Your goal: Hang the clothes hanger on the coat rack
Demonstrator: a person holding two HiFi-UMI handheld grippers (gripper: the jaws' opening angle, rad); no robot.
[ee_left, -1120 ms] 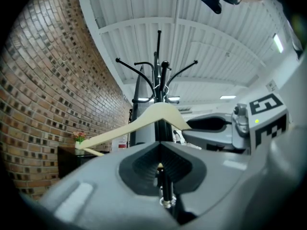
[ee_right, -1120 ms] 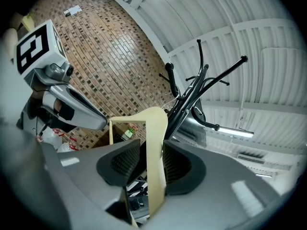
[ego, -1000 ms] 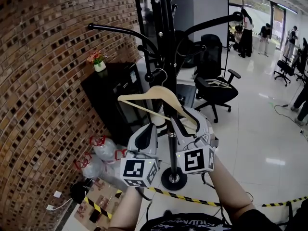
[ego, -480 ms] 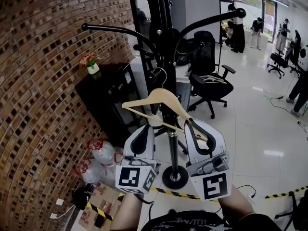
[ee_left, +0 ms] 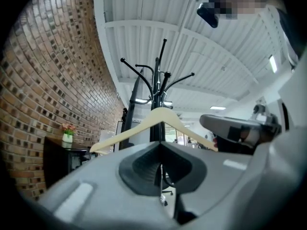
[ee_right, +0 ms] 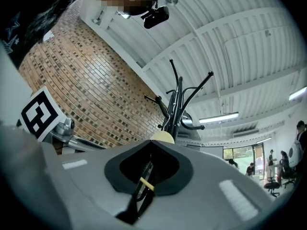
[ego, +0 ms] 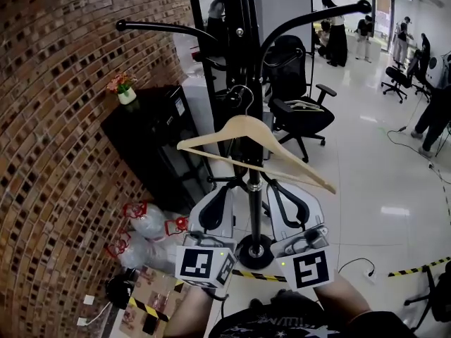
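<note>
Now one wooden hanger (ego: 248, 129) hooked on one coat rack (ego: 238, 13).

Grey left tool (ego: 224, 191), right tool (ego: 273, 187) — black-padded, marker cubes (ego: 204, 267), black shirt (ego: 282, 325)

Blk chair (ego: 304, 115), brick wall (ego: 56, 132)

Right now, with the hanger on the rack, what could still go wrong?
The pale wooden clothes hanger hangs tilted on the black metal coat rack, so it may swing and slip off. The shut left gripper and the right gripper, just closed empty, sit right beneath it; lifting either could knock it loose.
</note>
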